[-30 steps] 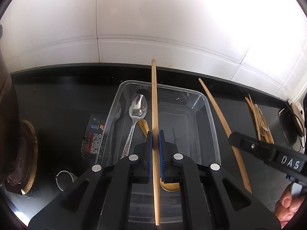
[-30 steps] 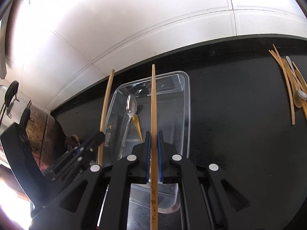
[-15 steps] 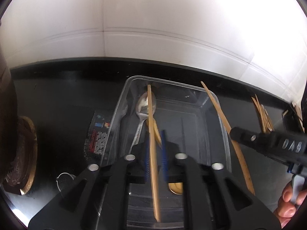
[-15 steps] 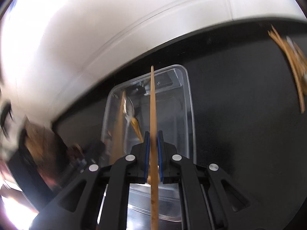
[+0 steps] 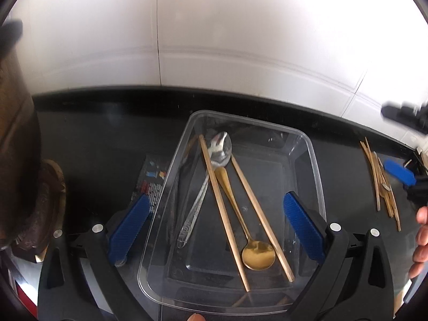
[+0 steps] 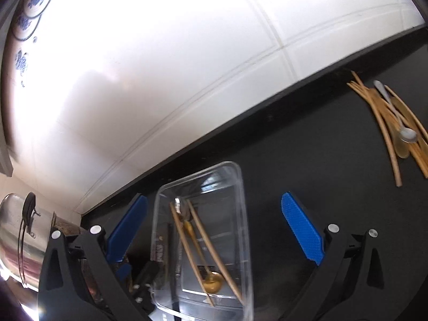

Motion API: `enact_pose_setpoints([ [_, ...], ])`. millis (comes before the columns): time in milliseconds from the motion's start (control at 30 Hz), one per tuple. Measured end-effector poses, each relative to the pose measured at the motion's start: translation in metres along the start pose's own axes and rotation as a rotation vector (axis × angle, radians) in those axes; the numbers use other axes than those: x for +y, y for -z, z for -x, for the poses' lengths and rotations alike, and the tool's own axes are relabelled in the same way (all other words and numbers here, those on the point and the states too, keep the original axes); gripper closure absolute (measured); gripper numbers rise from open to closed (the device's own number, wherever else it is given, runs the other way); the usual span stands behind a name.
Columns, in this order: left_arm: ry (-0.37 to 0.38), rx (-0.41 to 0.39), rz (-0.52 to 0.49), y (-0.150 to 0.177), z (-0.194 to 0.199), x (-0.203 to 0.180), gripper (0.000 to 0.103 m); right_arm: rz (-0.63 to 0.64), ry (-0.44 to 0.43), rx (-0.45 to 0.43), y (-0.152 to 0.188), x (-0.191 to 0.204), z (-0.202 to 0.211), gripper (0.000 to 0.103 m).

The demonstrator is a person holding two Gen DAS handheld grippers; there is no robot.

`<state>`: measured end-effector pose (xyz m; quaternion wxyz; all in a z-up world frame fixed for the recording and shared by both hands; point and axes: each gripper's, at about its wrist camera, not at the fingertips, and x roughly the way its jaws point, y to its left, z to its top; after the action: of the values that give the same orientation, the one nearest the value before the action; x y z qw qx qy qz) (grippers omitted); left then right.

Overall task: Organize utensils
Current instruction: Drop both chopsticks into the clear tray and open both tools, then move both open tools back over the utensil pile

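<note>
Both tongs opening, jaws wide, nothing between pads. Left gripper (image 5: 214,224) hangs over clear container (image 5: 315,160) at frame centre; right gripper (image 6: 214,232) over same container, lower centre of its view. Inside: two chopsticks (image 5: 224,214), gold spoon (image 5: 258,255), silver spoon (image 5: 220,148), all lying loose, clear of blue pads (image 5: 128,224). Judgement: drop done. Next, back off without clipping container rim, then go for loose utensil pile (image 6: 396,123) at upper right, well apart from container; pinch one piece mid-length.
</note>
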<state>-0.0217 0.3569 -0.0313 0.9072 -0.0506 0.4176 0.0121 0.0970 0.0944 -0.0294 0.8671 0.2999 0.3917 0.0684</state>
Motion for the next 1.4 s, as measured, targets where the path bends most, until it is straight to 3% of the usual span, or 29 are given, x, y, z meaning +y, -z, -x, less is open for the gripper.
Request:
enact_pose_setpoints([
  [200, 0.016, -0.062, -0.054, 0.000, 0.011, -0.038, 0.005, -0.051, 0.086, -0.020, 0.003, -0.056, 0.028, 0.006],
  [300, 0.062, -0.070, -0.097, 0.000, 0.013, -0.073, 0.005, -0.115, 0.156, -0.046, 0.000, -0.104, 0.056, 0.006],
  [500, 0.187, 0.007, -0.198, 0.009, 0.002, -0.166, 0.005, -0.183, 0.384, -0.109, -0.006, -0.202, 0.119, 0.006],
  [600, 0.233, 0.071, -0.237, 0.020, -0.007, -0.210, 0.005, -0.170, 0.498, -0.136, -0.007, -0.240, 0.147, 0.006],
  [767, 0.253, 0.139, -0.318, 0.037, -0.027, -0.275, 0.005, -0.072, 0.599, -0.106, -0.009, -0.283, 0.168, 0.006],
  [933, 0.249, 0.182, -0.364, 0.036, -0.054, -0.317, 0.005, 0.105, 0.597, -0.056, -0.018, -0.296, 0.152, 0.006],
  [1133, 0.205, 0.181, -0.441, 0.010, -0.094, -0.356, 0.005, 0.248, 0.563, -0.038, -0.048, -0.297, 0.115, 0.006],
  [1400, 0.112, 0.250, -0.478, -0.002, -0.147, -0.374, 0.005, 0.319, 0.514, 0.016, -0.069, -0.301, 0.067, 0.006],
])
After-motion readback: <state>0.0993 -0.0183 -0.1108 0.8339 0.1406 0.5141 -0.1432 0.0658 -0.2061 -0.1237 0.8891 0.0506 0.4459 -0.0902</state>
